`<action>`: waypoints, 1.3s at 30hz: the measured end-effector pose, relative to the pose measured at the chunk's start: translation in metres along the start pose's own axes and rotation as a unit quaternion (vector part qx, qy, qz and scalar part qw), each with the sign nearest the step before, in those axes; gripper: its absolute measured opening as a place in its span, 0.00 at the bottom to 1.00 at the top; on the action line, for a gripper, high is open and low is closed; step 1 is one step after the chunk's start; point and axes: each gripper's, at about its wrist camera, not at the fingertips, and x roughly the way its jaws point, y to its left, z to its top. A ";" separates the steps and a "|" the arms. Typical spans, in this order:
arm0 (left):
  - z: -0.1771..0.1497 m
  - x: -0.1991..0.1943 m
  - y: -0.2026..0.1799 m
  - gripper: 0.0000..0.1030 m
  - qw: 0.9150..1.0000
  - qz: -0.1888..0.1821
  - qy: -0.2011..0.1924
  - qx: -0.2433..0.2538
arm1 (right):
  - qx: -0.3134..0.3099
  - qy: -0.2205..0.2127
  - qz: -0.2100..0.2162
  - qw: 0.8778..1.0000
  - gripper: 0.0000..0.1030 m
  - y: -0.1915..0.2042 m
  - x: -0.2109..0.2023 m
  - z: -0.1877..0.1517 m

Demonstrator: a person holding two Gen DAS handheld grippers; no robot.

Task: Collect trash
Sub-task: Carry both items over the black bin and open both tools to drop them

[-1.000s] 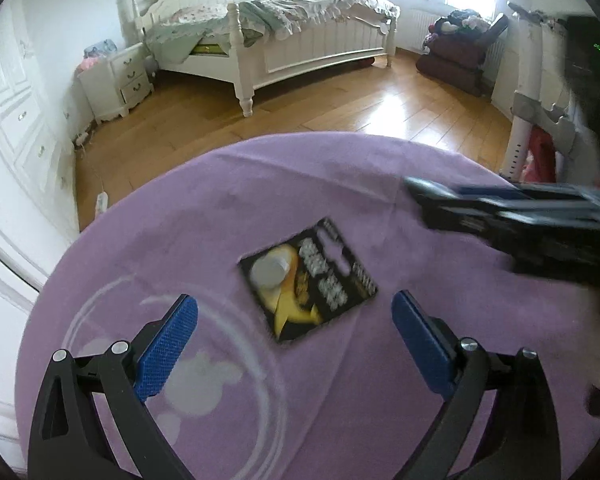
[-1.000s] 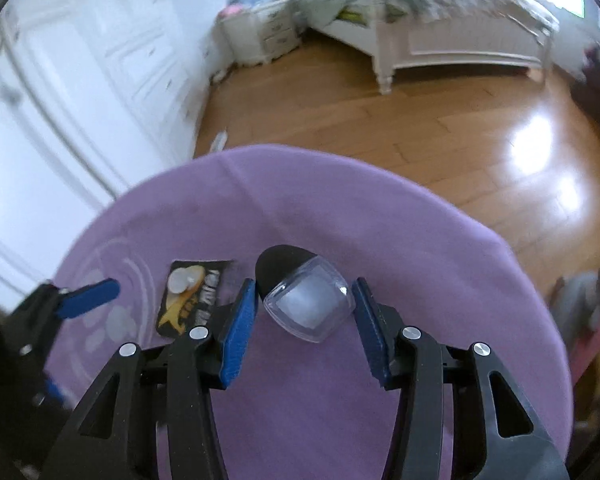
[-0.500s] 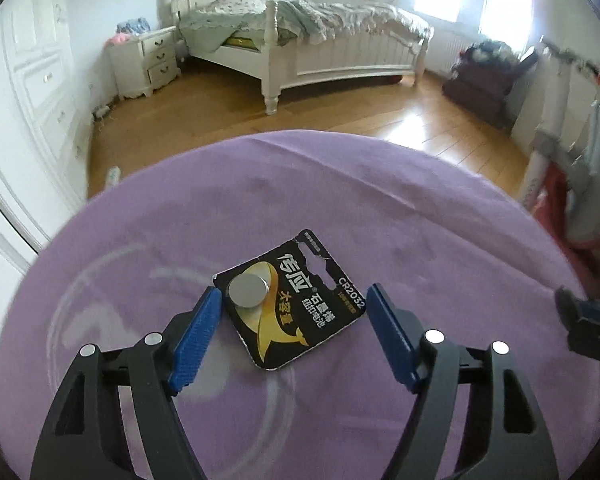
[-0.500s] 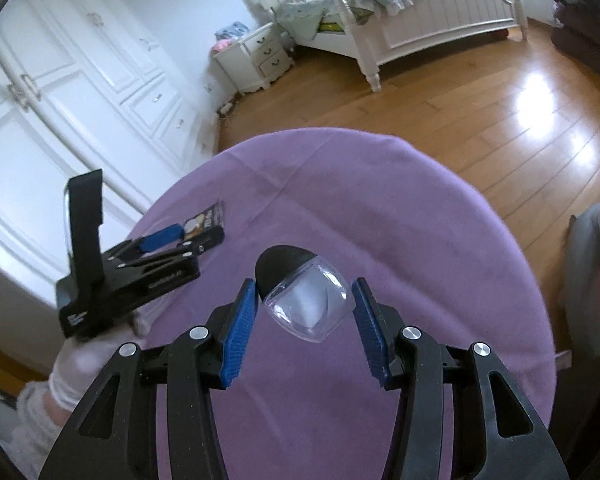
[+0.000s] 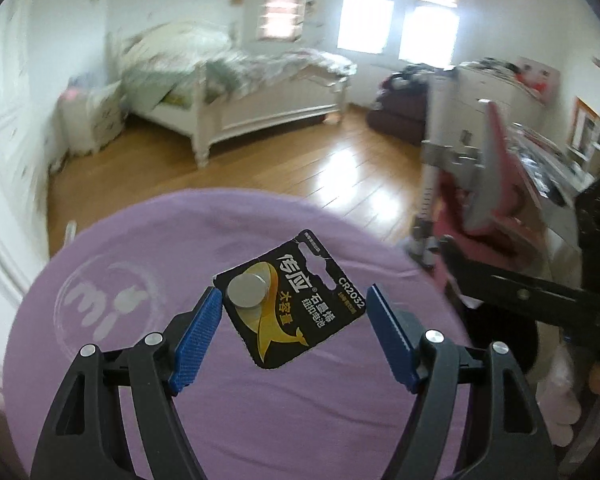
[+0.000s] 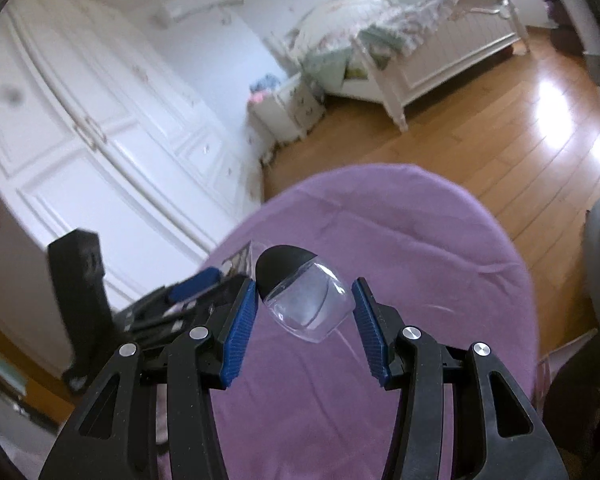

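Observation:
A black and gold button-battery card [image 5: 300,312] hangs above the round purple tablecloth [image 5: 140,360], tilted. My left gripper [image 5: 295,296] is shut on it, one blue pad on each side corner. At the right edge of this view is the dark body of my right gripper [image 5: 520,292]. In the right wrist view, my right gripper [image 6: 305,286] is shut on a clear plastic shell [image 6: 312,308] with a black end, held over the purple cloth [image 6: 420,280]. The left gripper's blue pad [image 6: 196,284] and the card's edge [image 6: 240,258] show at the left.
A white bed [image 5: 260,100] and a nightstand [image 5: 100,116] stand across the wooden floor [image 5: 300,172]. White wardrobe doors [image 6: 80,140] line the left wall. A pink and grey stand [image 5: 480,184] is close to the table's right side.
My left gripper closed on the battery card and lifted it off the cloth. The right gripper swung and rose, still holding the clear shell.

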 end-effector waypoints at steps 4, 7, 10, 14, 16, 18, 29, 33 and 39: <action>0.003 -0.016 -0.051 0.71 0.999 -0.017 -0.020 0.042 | 0.024 -0.046 -0.018 0.998 0.48 -0.013 -0.059 -0.012; 0.004 -0.017 -0.088 0.71 0.997 -0.042 -0.023 0.062 | 0.049 -0.073 -0.032 0.996 0.48 -0.029 -0.097 -0.020; 0.004 -0.014 -0.120 0.71 0.994 -0.067 -0.022 0.080 | 0.069 -0.099 -0.055 0.991 0.48 -0.049 -0.138 -0.029; 0.004 -0.003 -0.162 0.71 0.989 -0.092 -0.013 0.113 | 0.093 -0.125 -0.077 0.985 0.48 -0.074 -0.181 -0.045; 0.002 0.000 -0.179 0.71 0.988 -0.101 -0.009 0.120 | 0.102 -0.137 -0.085 0.982 0.48 -0.087 -0.198 -0.051; 0.002 0.004 -0.197 0.71 0.985 -0.112 -0.008 0.129 | 0.114 -0.149 -0.094 0.978 0.48 -0.101 -0.213 -0.056; -0.015 0.062 -0.269 0.71 0.971 -0.165 0.048 0.165 | 0.175 -0.183 -0.126 0.959 0.48 -0.163 -0.261 -0.087; -0.019 0.076 -0.282 0.71 0.968 -0.170 0.059 0.177 | 0.193 -0.189 -0.136 0.953 0.48 -0.180 -0.268 -0.097; -0.026 0.093 -0.296 0.71 0.961 -0.177 0.072 0.198 | 0.219 -0.189 -0.146 0.946 0.48 -0.205 -0.270 -0.109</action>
